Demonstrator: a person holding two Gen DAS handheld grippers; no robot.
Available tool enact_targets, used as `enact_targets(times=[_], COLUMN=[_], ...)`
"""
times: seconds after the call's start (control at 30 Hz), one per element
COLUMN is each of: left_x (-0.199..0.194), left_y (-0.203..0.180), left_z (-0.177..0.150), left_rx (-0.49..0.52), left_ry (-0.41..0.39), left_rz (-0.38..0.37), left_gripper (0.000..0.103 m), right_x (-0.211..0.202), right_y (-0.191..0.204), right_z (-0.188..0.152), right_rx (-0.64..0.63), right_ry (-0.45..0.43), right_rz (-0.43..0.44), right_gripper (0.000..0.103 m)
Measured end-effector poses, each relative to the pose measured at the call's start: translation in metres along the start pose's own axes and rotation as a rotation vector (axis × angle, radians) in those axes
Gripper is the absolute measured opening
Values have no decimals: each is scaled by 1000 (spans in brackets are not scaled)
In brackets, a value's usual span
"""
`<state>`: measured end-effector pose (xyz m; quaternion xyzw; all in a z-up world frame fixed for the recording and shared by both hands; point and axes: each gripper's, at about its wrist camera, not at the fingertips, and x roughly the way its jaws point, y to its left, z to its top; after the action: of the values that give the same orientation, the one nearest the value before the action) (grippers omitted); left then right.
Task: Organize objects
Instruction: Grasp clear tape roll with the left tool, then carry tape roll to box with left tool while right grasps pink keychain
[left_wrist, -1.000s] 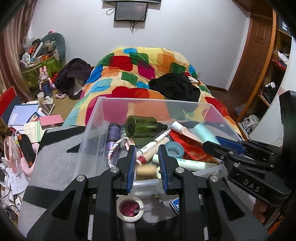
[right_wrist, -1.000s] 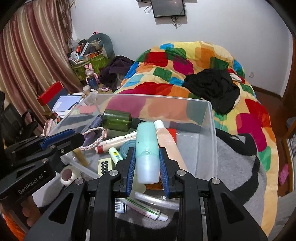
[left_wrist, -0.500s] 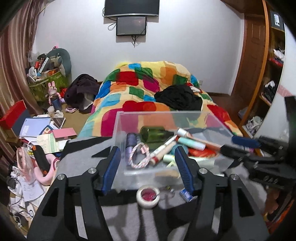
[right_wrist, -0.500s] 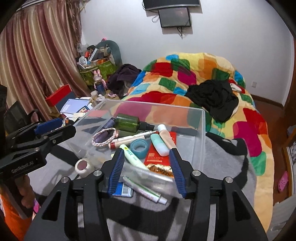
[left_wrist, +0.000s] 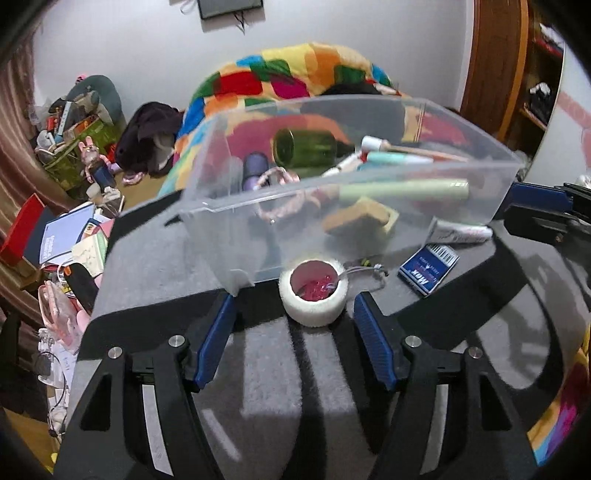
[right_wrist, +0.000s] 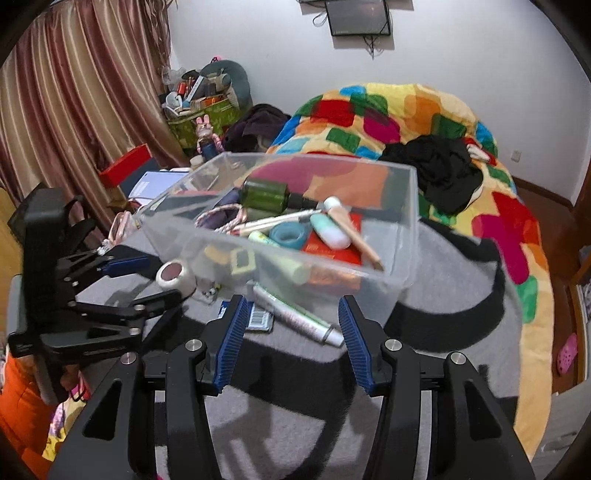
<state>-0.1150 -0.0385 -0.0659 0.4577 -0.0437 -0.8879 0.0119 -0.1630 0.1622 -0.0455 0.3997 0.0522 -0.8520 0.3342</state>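
Clear glossy plastic bin (left_wrist: 369, 236); grey, seemingly fuzzy blanket (left_wrist: 258, 398).

A patchwork quilt (right_wrist: 424, 122) with black clothing (right_wrist: 439, 170) on it lies below a wall-mounted screen (right_wrist: 358, 16), beside striped curtains (right_wrist: 74, 92).

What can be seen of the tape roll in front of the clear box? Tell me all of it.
The tape roll is a squat white ring lying flat on the grey blanket, hole up. Something red and glittery shows inside its core. It lies outside the clear box, close against the front wall; contact cannot be told. The left gripper is open just short of it, not touching.
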Motion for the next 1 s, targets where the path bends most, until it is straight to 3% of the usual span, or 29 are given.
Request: enact_targets(times=[0.07,0.2,0.3,0.63,1.0], left_x=[6,4,-3,-49,-84], left_y=[0,0,1,0,-11], left_z=[2,1,-3,-6,9], left_rx=[-1,5,-1,-37,-16], left_ry=[12,13,-15,-124,-181], left_rz=[-4,-45,-39,-116,-199], left_gripper=[65,38,37,37,37], right_x=[3,9,11,13,11], right_y=[2,12,22,57,57], right_z=[-3,-7,-11,-18,-19], right_rx=[-1,-31,-59,-184,-135], right_ry=[12,33,38,21,12], right_rz=[12,40,57,73,166], right_gripper=[48,48,48,48,48])
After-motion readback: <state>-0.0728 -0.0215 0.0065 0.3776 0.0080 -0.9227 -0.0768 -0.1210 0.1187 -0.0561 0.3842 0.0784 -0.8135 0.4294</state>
